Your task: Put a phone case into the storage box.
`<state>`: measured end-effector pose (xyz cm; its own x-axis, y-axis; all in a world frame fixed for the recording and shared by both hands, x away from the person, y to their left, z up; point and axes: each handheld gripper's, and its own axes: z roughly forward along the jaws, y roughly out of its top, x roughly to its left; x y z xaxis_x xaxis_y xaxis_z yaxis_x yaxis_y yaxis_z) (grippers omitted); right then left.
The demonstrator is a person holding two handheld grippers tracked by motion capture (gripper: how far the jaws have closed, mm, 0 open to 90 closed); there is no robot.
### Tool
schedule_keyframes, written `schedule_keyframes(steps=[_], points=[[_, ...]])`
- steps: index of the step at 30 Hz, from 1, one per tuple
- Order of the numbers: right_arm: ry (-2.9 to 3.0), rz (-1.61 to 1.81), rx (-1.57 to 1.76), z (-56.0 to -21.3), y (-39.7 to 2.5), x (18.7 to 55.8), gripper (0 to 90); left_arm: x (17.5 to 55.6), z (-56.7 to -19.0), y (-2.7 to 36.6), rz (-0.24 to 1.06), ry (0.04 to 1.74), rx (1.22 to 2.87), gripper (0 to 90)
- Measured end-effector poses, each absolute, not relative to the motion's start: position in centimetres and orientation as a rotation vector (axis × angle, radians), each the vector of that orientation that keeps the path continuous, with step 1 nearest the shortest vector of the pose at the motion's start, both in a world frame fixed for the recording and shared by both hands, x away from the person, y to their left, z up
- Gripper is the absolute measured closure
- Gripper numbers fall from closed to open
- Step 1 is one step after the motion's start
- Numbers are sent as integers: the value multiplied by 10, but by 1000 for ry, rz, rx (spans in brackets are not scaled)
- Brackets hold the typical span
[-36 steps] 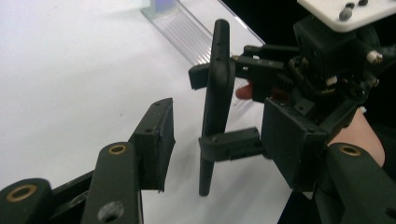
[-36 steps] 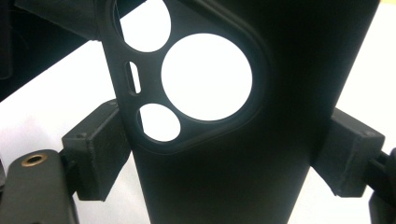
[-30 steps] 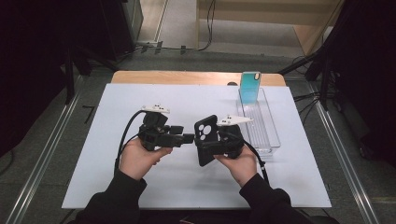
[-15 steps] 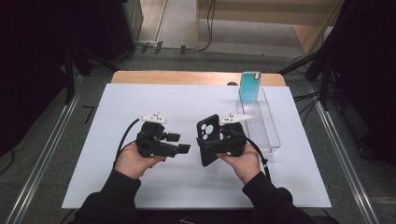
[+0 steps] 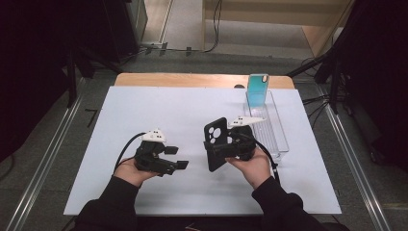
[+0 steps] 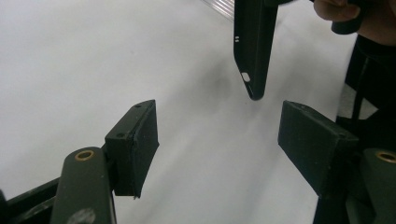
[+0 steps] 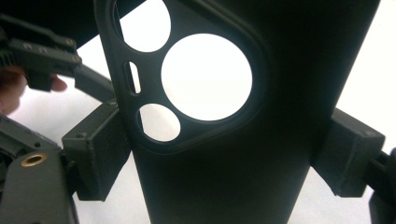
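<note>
Between right hand-held gripper (image 7: 224,154) pads, black phone case (image 7: 224,177)

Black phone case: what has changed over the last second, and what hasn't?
The left claw has let go of the black phone case and drawn back leftward, its jaws now open. The right claw still grips the case upright. The teal case remains in the clear tray.

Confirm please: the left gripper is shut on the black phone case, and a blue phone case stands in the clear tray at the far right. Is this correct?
Not quite. The right gripper is shut on the black phone case; the right gripper view shows its jaws clamping both edges. The left gripper is open with nothing between its jaws. The blue phone case does stand in the clear tray.
</note>
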<state>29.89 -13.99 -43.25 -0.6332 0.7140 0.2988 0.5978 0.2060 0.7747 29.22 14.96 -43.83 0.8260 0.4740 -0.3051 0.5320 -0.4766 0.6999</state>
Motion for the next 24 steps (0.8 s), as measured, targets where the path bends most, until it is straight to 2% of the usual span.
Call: schedule_keyframes(steps=[24], points=[[2350,1439,1302,-418,-157,303,131,282,-457,187,-48,832,2147,290]])
